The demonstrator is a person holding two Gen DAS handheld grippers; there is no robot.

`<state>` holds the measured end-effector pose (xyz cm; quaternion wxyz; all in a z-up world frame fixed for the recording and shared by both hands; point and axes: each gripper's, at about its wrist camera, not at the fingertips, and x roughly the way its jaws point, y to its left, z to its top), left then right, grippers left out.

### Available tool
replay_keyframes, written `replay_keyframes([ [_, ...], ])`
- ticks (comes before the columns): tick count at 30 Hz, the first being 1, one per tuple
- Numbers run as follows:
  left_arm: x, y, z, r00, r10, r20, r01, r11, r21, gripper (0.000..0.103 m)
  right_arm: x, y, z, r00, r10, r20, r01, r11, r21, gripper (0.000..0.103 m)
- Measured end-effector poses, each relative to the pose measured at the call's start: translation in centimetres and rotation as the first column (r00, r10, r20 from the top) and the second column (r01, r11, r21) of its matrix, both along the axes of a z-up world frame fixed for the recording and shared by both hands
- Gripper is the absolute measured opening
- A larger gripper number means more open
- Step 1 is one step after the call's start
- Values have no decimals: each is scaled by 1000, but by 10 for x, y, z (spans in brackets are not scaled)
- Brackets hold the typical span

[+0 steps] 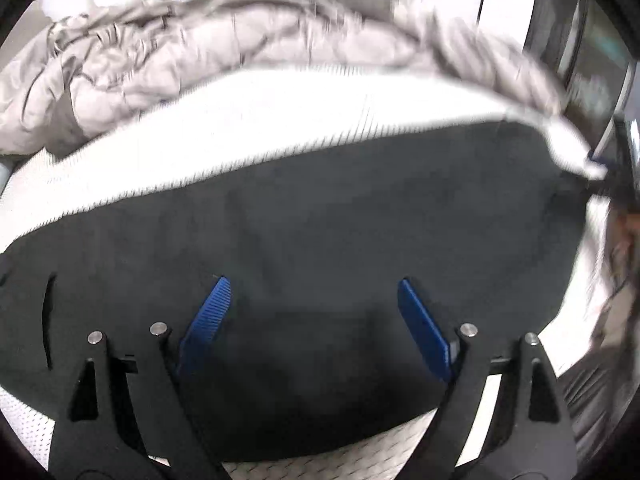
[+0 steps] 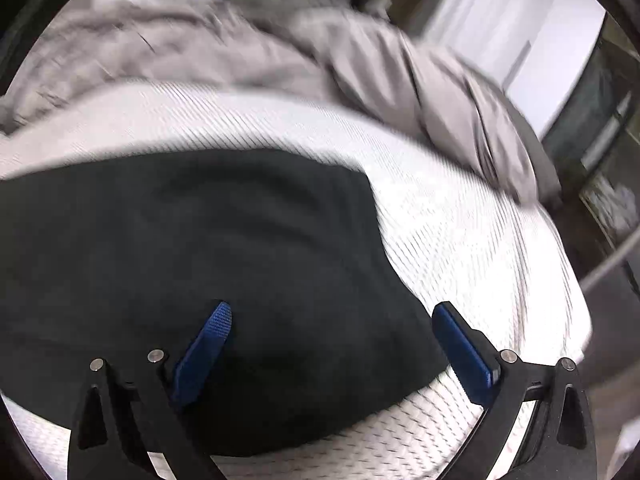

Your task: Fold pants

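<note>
Dark pants (image 1: 320, 232) are laid flat on the white mattress (image 2: 460, 216), bare mattress bordering them, crumpled grey bedding (image 1: 160, 60) behind; left gripper (image 1: 314, 300) and right gripper (image 2: 334, 320) are held spread, nothing pinched

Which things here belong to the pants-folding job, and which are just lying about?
Part of the job:
- dark pants, spread flat
- left gripper, fingers apart, nothing between them
- right gripper, fingers apart, nothing between them

Just lying about:
- white mattress under the pants
- rumpled grey duvet behind
</note>
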<state>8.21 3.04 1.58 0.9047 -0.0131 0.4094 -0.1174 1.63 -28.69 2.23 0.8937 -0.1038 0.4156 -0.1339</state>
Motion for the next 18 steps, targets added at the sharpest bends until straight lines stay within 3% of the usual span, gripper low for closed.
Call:
replay_keyframes([
  [2, 16, -8, 1, 1000, 7, -27, -7, 1000, -12, 89, 12, 21, 5, 997, 72, 27, -74, 993, 91, 102],
  [3, 25, -14, -5, 998, -2, -59, 2, 1000, -7, 89, 25, 40, -2, 990, 142, -1, -140, 982, 129, 102],
  [5, 42, -23, -21, 992, -15, -122, 19, 999, 26, 89, 47, 69, -28, 963, 247, -105, -236, 966, 105, 102],
  [7, 52, -20, -40, 982, 11, -188, 1, 998, 66, 89, 55, 84, -60, 935, 284, -215, -286, 958, 21, 101],
  [8, 52, -14, -44, 984, 6, -178, 4, 998, 56, 89, 55, 78, -65, 930, 304, -207, -298, 953, 61, 102],
  [9, 51, -8, -44, 986, 1, -164, 7, 999, 49, 89, 57, 67, -60, 936, 293, -195, -278, 955, 99, 102],
  [10, 49, -2, -43, 987, 8, -162, 2, 998, 60, 89, 58, 49, -56, 959, 211, -192, -199, 977, 80, 101],
  [12, 45, 13, -43, 988, 31, -154, -23, 998, 54, 89, 53, 15, -49, 987, 33, -155, -39, 999, -32, 102],
  [13, 43, 19, -43, 988, 40, -151, -32, 998, 57, 89, 53, -6, -50, 986, -94, -138, 80, 991, -104, 102],
  [14, 42, 25, -43, 987, 58, -146, -49, 996, 70, 90, 51, -25, -50, 980, -160, -118, 150, 984, -91, 103],
  [16, 44, 33, -45, 983, 110, -149, -96, 990, 99, 90, 46, -45, -48, 979, -177, -99, 182, 982, 52, 102],
  [18, 45, 36, -37, 979, 134, -153, -118, 987, 109, 85, 42, -39, -37, 979, -190, -70, 192, 981, 29, 102],
])
